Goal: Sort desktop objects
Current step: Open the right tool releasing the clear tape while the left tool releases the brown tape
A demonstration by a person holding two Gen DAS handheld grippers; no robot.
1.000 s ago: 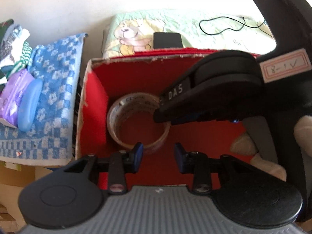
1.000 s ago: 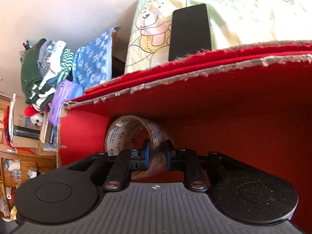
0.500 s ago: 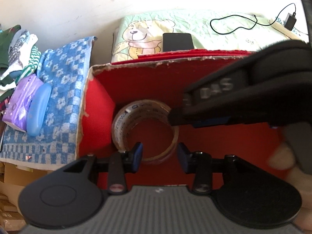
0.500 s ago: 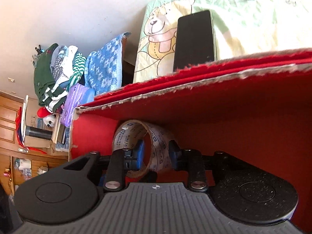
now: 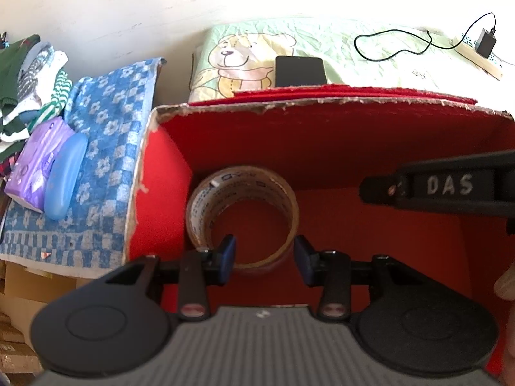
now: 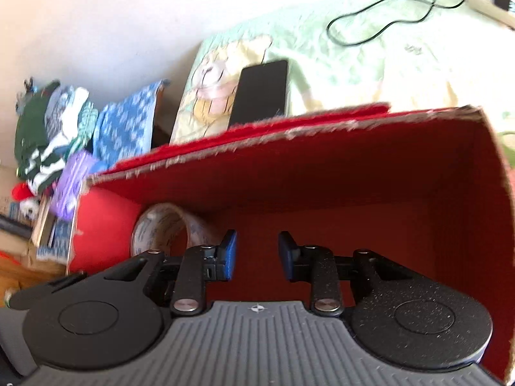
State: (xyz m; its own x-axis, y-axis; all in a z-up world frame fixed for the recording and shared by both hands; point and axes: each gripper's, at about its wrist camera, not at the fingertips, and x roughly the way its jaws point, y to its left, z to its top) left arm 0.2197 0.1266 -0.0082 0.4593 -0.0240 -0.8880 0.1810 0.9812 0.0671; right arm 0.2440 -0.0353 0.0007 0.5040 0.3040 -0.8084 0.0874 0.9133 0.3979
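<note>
A roll of clear packing tape lies in the left part of a red cardboard box. My left gripper is open and empty, hovering just above the near edge of the roll. My right gripper is open and empty inside the box, to the right of the tape roll and apart from it. The right gripper's black body shows at the right of the left wrist view.
A black phone lies on a bear-print cloth behind the box. A black cable and charger lie further right. A blue glasses case and purple packet rest on a blue checked towel at left, beside folded clothes.
My right gripper opened, let go of the tape roll and drew back to the right. The roll now lies in the box. My left gripper stayed open and pulled back a little.
</note>
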